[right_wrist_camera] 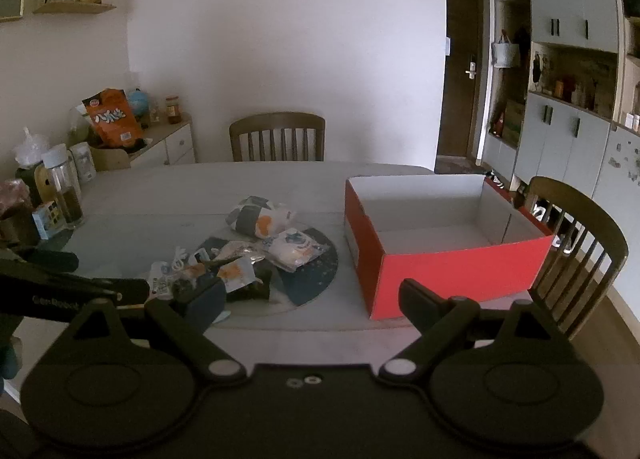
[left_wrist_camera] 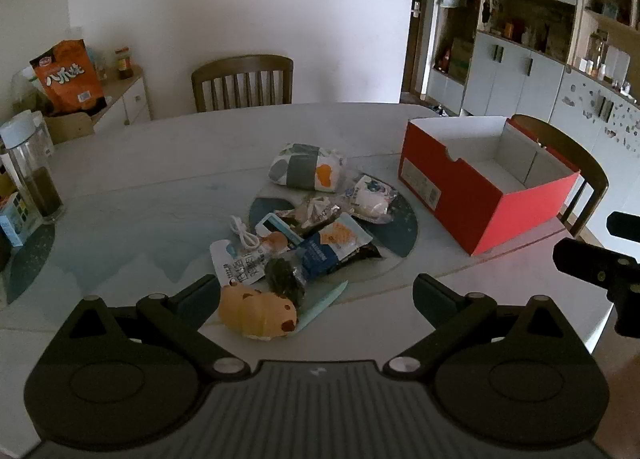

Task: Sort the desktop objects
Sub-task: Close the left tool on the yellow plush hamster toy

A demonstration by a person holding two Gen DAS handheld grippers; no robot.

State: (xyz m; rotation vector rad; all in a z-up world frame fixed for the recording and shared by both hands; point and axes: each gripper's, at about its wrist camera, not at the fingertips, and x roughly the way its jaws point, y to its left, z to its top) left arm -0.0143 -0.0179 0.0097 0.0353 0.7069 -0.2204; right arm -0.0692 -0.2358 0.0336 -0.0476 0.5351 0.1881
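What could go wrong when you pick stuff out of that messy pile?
The snack packets overlap, so the open left gripper might grab two or drag neighbours along. The yellow toy lies near the table edge and could get nudged off. The white cable may snag.

On the counter (left_wrist_camera: pixel 160 163) before me I count one red box (left_wrist_camera: pixel 480 195), one yellow toy (left_wrist_camera: pixel 258 313), one white cable (left_wrist_camera: pixel 244 235), one wrapped tissue pack (left_wrist_camera: pixel 306 167) and about five snack packets (left_wrist_camera: pixel 340 243). Two chairs (left_wrist_camera: pixel 242 83) stand around it.
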